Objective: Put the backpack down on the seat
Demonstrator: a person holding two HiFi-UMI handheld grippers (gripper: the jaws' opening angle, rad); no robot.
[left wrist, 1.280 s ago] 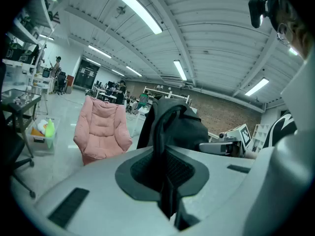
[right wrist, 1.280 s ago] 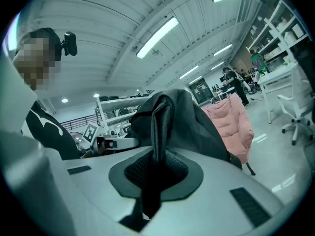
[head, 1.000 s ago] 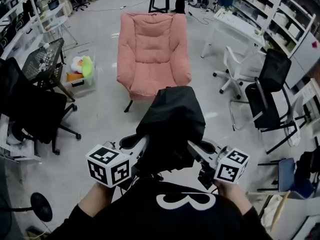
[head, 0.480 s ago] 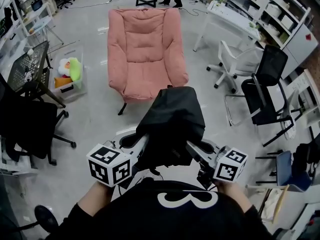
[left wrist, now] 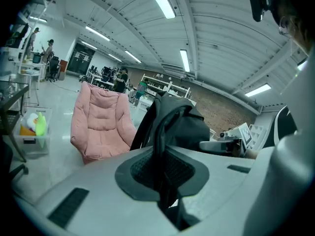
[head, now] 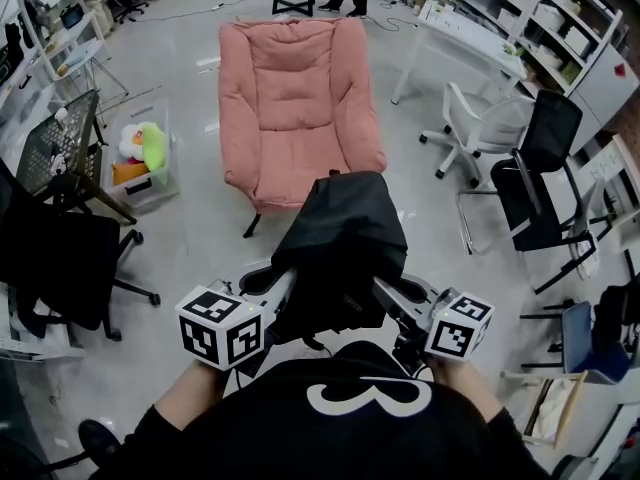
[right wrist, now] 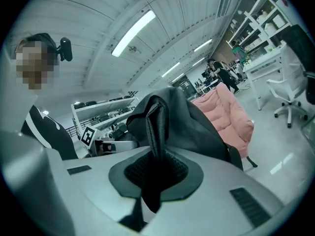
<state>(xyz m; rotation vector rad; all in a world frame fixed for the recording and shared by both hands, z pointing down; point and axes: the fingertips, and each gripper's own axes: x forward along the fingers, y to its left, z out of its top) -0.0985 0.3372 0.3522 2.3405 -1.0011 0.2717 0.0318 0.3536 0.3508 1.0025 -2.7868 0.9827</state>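
A black backpack [head: 345, 238] hangs in the air between my two grippers, above the floor in front of a pink armchair [head: 296, 108]. My left gripper [head: 283, 290] is shut on one of its straps [left wrist: 162, 146], which runs up between the pads. My right gripper [head: 385, 294] is shut on the other strap [right wrist: 155, 132]. The backpack [left wrist: 177, 124] fills the middle of the left gripper view, with the pink armchair [left wrist: 101, 127] behind it to the left. In the right gripper view the backpack [right wrist: 192, 122] partly hides the armchair [right wrist: 229, 114]. The armchair's seat [head: 300, 168] holds nothing.
A black office chair [head: 60, 258] stands at the left, and a clear bin of soft toys [head: 145, 158] beside a mesh chair [head: 60, 138]. A white swivel chair [head: 480, 128] and a black chair [head: 535, 178] stand at the right. Shelves [head: 560, 28] line the right wall.
The view has shifted a little, and the armchair sits slightly closer and more to the left than a second ago. Both grippers keep the backpack in the same hold.
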